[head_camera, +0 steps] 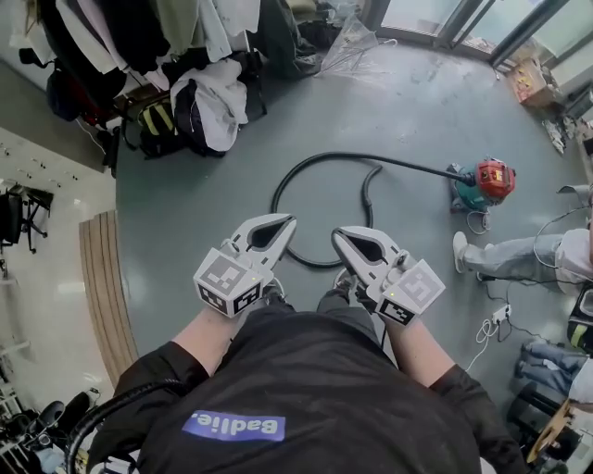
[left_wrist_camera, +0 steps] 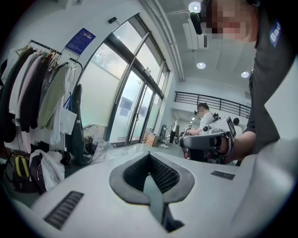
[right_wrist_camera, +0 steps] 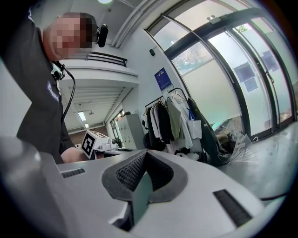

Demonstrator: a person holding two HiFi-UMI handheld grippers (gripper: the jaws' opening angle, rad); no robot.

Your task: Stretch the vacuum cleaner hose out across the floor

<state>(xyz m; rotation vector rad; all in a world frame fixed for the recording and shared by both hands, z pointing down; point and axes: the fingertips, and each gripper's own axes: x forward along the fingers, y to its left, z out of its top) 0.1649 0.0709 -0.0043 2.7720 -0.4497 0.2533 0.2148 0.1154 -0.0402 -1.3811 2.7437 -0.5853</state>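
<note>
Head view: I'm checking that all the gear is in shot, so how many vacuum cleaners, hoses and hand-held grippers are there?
Vacuum cleaner: 1
Hose: 1
Hand-held grippers: 2 (left hand-held gripper, right hand-held gripper)
Total: 4

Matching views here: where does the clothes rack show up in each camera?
Head view: clothes rack along the top edge, left of centre.
Left gripper view: at the far left.
Right gripper view: near the centre of the picture.
Shared landmark: the glass doors, in all three views.
</note>
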